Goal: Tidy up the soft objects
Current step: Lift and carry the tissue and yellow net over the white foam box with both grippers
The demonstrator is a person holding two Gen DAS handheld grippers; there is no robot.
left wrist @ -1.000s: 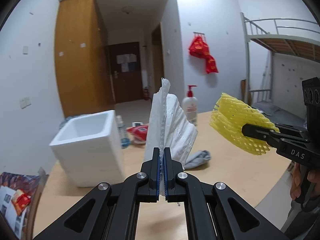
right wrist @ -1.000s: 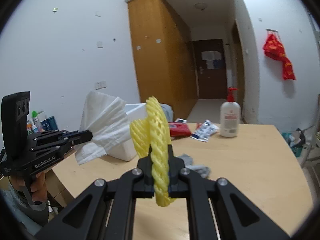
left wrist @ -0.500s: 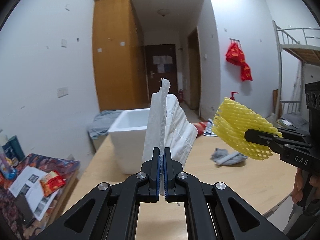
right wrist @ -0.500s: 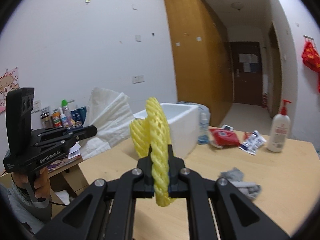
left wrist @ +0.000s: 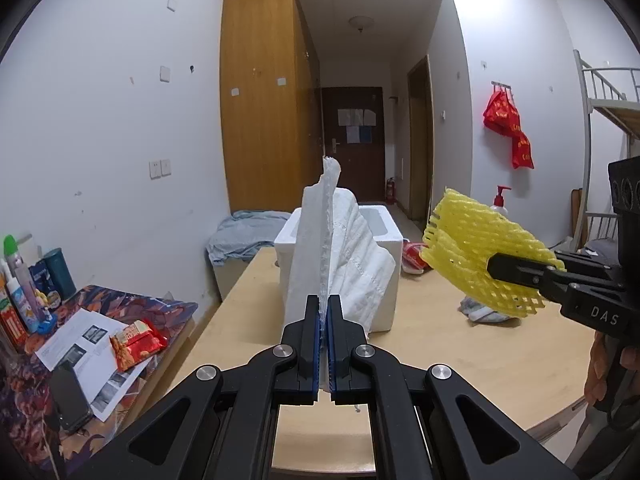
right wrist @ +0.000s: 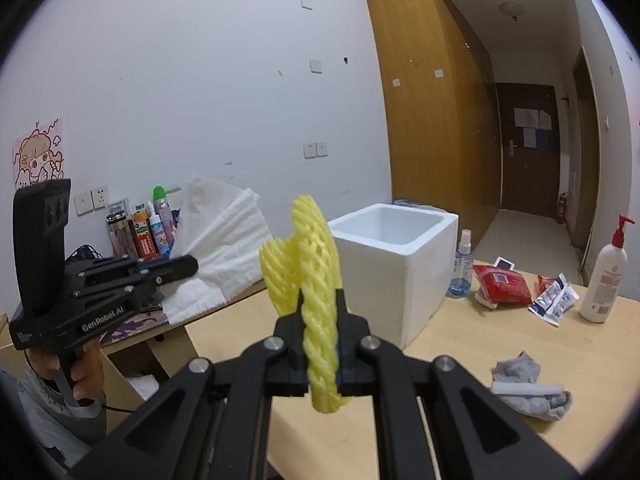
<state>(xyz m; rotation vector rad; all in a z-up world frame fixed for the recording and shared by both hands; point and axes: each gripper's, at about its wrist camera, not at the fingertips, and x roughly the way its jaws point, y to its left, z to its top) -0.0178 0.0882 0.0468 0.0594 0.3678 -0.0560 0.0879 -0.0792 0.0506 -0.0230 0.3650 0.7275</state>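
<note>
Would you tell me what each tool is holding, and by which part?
Left tool: white paper towel, by its lower edge. Right tool: yellow foam net, near its lower end.

Both views are evenly and fairly brightly lit by soft indoor light; a ceiling lamp (left wrist: 361, 22) in the corridor is the one fixture visible. Shadows on the table (left wrist: 440, 356) are faint and diffuse. No strong glare. Fisheye distortion bends walls and door frames near the edges, and black vignette fills the corners. Focus is sharp throughout, with no motion blur
</note>
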